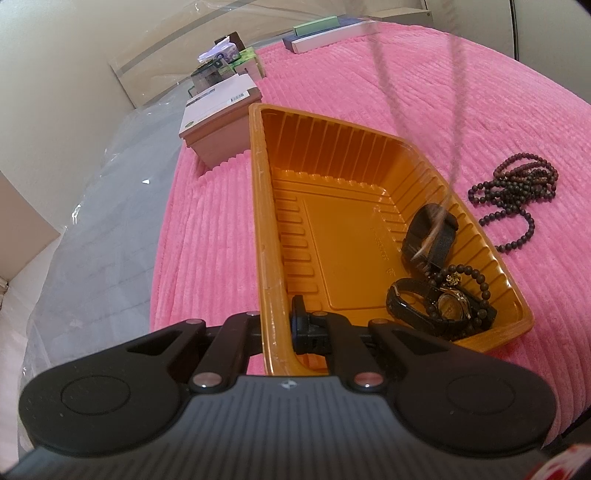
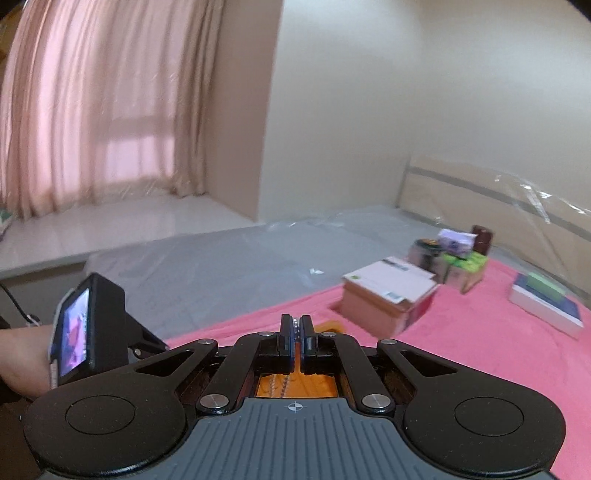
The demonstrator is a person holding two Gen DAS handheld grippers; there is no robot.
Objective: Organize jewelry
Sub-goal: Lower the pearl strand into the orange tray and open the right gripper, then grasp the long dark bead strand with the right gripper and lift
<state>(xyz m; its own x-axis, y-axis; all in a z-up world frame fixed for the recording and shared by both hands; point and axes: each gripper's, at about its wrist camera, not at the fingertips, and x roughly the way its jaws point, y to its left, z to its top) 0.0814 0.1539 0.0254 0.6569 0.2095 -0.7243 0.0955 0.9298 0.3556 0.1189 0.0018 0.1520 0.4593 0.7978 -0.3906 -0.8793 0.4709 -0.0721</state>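
An orange plastic tray (image 1: 332, 229) sits on the pink blanket. My left gripper (image 1: 277, 325) is shut on the tray's near left rim. Inside the tray lie a black wristwatch (image 1: 428, 306), a dark bead bracelet (image 1: 469, 284) and a black strap (image 1: 432, 232). A silver bead chain (image 1: 456, 122) hangs down blurred into the tray. My right gripper (image 2: 295, 328) is shut on that silver bead chain (image 2: 295, 325), high above the tray (image 2: 295, 386). A dark bead necklace (image 1: 517, 192) lies on the blanket right of the tray.
A white-topped pink box (image 1: 218, 118) stands beyond the tray's far left corner, with small boxes (image 1: 221, 62) behind it. Flat books (image 1: 325, 33) lie at the far edge. Plastic-covered mattress (image 1: 92, 221) is to the left. The left hand's device (image 2: 85, 328) shows in the right wrist view.
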